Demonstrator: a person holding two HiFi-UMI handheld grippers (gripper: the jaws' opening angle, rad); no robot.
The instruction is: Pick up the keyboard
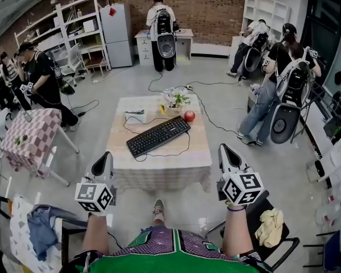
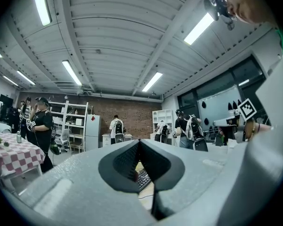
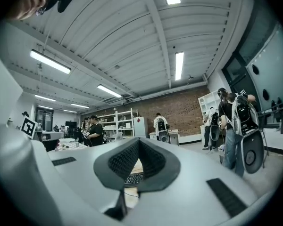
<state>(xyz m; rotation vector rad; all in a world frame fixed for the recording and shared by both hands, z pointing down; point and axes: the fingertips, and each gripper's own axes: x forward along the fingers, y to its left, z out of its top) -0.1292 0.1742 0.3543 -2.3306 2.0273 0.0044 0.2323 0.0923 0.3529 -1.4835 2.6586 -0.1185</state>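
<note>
A black keyboard [image 1: 158, 135] lies at a slant on a low cloth-covered table [image 1: 196, 155], its cable looping over the cloth. A small part of the keyboard [image 2: 142, 178] shows through the gap under the left jaws, and a strip of the keyboard [image 3: 132, 178] shows the same way in the right gripper view. My left gripper [image 1: 106, 159] is shut and empty, held before the table's near left corner. My right gripper [image 1: 224, 152] is shut and empty too, just off the near right corner. Both point level toward the table.
On the table's far side stand a red apple [image 1: 189, 116], a small flower pot [image 1: 174, 100] and a pale object [image 1: 136, 114]. A checkered table [image 1: 31, 135] is at left. Several people stand around the room. Cables cross the floor [image 1: 216, 121].
</note>
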